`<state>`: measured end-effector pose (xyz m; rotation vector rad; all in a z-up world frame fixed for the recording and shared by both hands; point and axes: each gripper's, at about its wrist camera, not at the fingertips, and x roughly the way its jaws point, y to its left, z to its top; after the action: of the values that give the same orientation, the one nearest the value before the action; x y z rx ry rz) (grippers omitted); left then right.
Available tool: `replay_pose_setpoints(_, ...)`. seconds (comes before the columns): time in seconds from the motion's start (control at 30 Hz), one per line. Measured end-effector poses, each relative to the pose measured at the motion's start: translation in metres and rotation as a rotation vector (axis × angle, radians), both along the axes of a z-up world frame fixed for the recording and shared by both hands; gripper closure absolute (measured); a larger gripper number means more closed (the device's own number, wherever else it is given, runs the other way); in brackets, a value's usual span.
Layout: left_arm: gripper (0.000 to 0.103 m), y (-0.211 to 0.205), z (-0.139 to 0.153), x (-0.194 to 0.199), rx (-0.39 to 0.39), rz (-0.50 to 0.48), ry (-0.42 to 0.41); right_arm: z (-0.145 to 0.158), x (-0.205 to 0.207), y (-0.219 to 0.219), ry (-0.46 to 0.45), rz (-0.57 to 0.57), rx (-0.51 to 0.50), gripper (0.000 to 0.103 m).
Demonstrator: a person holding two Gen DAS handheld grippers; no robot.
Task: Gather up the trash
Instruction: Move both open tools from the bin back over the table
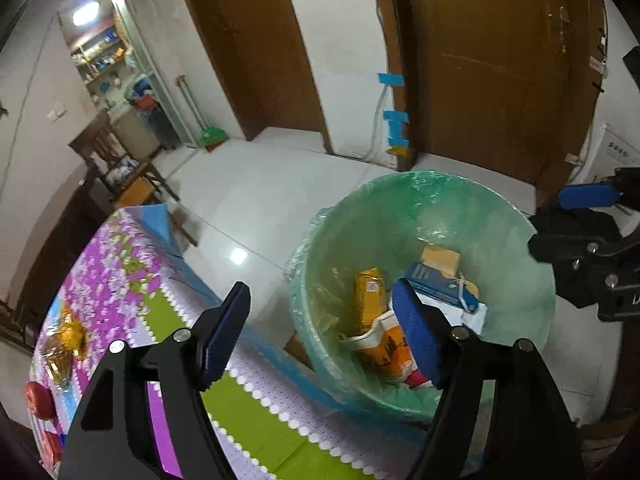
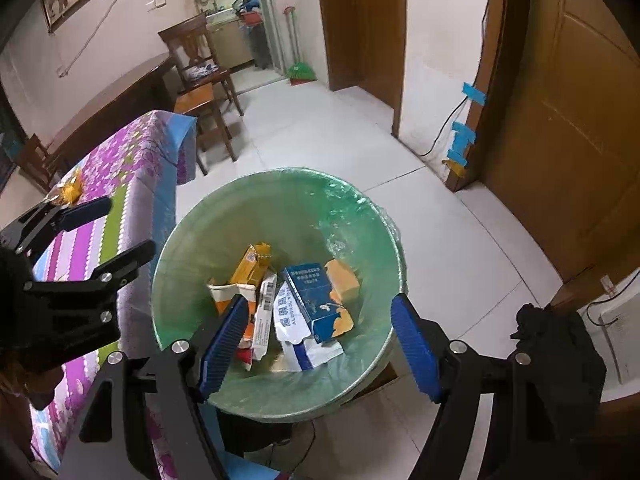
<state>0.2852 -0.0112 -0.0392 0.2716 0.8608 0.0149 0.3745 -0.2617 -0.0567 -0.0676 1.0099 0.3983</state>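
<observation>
Spreading across most of both views: pale tiled floor point(image 2: 328, 136), off-white walls, brown wooden doors point(image 2: 560, 128) with blue tape strips point(image 2: 464, 136) along one frame. Farther back, an open shelved alcove, a wooden chair point(image 2: 200, 68) and a green broom point(image 2: 300, 70) leaning by the wall. At the left, a table under a purple, green and blue floral tablecloth point(image 1: 132, 272), carrying a crinkled golden wrapper point(image 1: 64, 340) and a red round item point(image 1: 38, 400) near the edge. Just beside the table's edge, standing on the floor, a round bin lined with a translucent green bag point(image 2: 280, 208), open at the top and unobstructed from above. Inside, lying jumbled at the bottom: a dark blue carton point(image 2: 316, 296) torn at one corner, a white pack printed with blue lettering point(image 2: 296, 340), a yellow packet point(image 2: 252, 264), an orange-and-white paper cup point(image 1: 384, 344) on its side, a tan cardboard piece point(image 2: 344, 284). Poised over the bin's near rim, the right gripper point(image 2: 320, 344), blue pads spread wide, clasping nothing. Hovering above the table edge and the bin's side, the left gripper point(image 1: 324, 336), likewise parted wide and empty.
</observation>
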Motion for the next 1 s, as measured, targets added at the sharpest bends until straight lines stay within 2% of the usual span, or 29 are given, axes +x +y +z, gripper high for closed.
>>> replay_pose_setpoints(0.23,0.033,0.015,0.008,-0.023,0.036,0.128,-0.097,0.012,-0.028,0.006,-0.181,-0.061,-0.024,0.028)
replay_pose_setpoints(0.43,0.033,0.038,0.013,-0.043,0.036,0.238,-0.158,0.022,-0.054,0.017,-0.323,-0.099,0.020,0.028)
replay_pose_setpoints(0.73,0.033,0.072,0.017,-0.077,0.045,0.361,-0.212,0.022,-0.076,0.042,-0.383,-0.105,0.104,0.028)
replay_pose_setpoints(1.0,0.033,0.108,0.020,-0.109,0.052,0.472,-0.244,0.029,-0.096,0.081,-0.403,-0.028,0.145,0.027)
